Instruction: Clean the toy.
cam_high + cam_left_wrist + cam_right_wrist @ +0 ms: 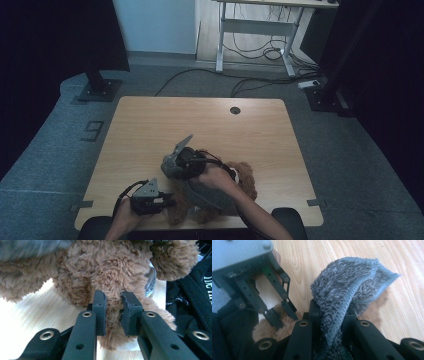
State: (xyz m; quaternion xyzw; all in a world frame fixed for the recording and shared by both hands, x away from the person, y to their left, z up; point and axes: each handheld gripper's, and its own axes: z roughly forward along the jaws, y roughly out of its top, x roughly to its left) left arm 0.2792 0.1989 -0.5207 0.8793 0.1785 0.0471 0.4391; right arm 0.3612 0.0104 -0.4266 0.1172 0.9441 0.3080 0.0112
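One brown teddy bear (245,182) lies at the near edge of the counter (150,130), with one grey cloth (205,192) draped over it. The left gripper (113,312) has its jaws clamped on a furry limb at the bear's near left. The right gripper (329,315) has its jaws pinching a fold of the cloth.

The bear (240,192) lies on the table (150,135) at its near edge, right of the middle, with the cloth (210,192) draped over it and reaching left and far of it. The left gripper (167,200) sits just left of the bear at the near edge, 1 of the bear's limbs between its jaws. The right gripper (172,162) is far of the left one, above the bear's left side, with a fold of the cloth between its jaws.
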